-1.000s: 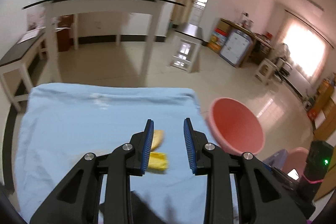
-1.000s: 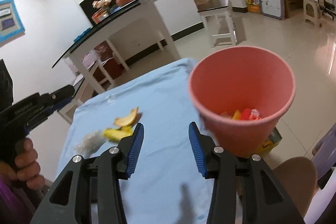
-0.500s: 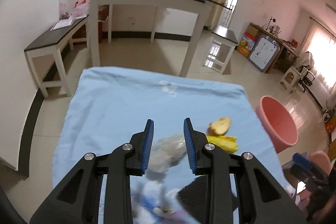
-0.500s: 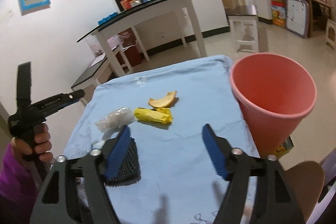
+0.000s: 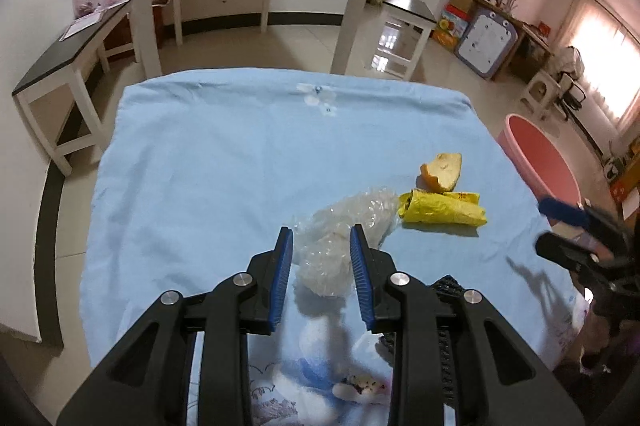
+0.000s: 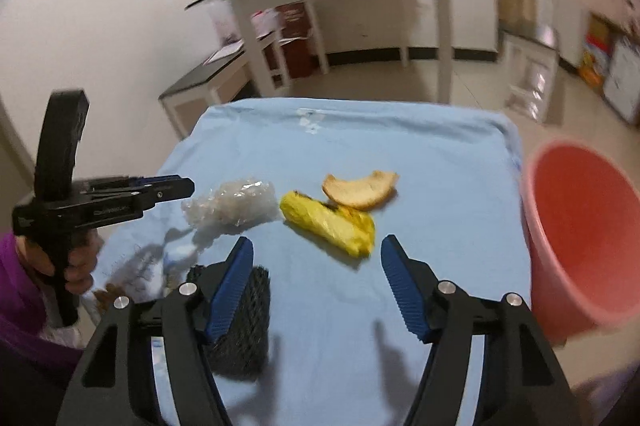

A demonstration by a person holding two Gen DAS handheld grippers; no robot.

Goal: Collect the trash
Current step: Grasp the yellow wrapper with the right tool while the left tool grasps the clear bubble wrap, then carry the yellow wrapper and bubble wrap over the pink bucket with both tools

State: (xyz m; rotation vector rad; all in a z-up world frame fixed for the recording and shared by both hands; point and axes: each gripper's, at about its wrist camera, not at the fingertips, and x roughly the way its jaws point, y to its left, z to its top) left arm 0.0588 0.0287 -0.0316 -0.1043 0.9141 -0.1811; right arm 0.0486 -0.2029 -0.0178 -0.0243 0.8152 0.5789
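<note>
Blue cloth (image 5: 208,162) bears clear plastic wrap (image 5: 344,238) between left gripper's (image 5: 322,250) half-open, empty jaws.

The far half of the blue cloth (image 5: 224,162) lies bare, so there is open room to pass beyond the trash. Nearer in, three things crowd the middle: a clear plastic wad (image 5: 340,238), a yellow wrapper (image 5: 442,212) just beside it, and an orange peel (image 5: 442,172) touching the wrapper's far side. A black mesh piece (image 6: 242,326) lies near the front edge, against the right gripper's (image 6: 316,246) left finger. The pink bin (image 6: 580,242) stands off the cloth's right edge. The left gripper (image 5: 322,234) straddles the plastic wad, blocking the approach from that side
</note>
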